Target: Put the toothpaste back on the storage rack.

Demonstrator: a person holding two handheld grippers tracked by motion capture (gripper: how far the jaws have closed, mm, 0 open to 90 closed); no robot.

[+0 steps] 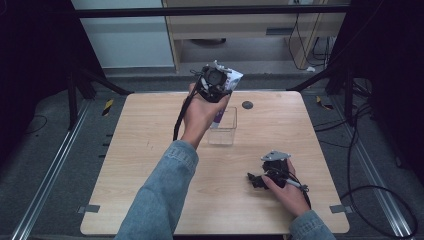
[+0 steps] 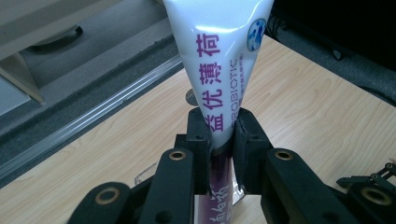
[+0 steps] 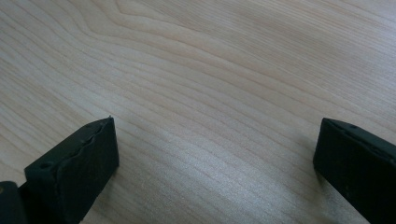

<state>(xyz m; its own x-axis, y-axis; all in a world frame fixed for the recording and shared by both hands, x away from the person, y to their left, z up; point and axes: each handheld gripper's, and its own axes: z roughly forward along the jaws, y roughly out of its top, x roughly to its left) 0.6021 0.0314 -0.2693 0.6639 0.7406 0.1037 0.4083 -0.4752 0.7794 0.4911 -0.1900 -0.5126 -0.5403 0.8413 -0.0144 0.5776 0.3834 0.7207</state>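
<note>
The left hand-held gripper (image 2: 223, 140) clamps a white-and-purple toothpaste tube (image 2: 223, 60), held raised above the clear plastic box (image 1: 223, 127) near the worktop (image 1: 150, 150) centre. The right hand-held gripper (image 3: 215, 154) rests on the worktop, jaws spread wide with nothing between them.

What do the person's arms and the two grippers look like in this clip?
Both arms wear blue denim sleeves. The left gripper is black, with flat, blocky fingers on linked arms with brass-coloured pivot rings; a black cable trails from it. The right gripper is also black, with ridged finger pads, a grey three-cornered plate on top and a cable.
</note>
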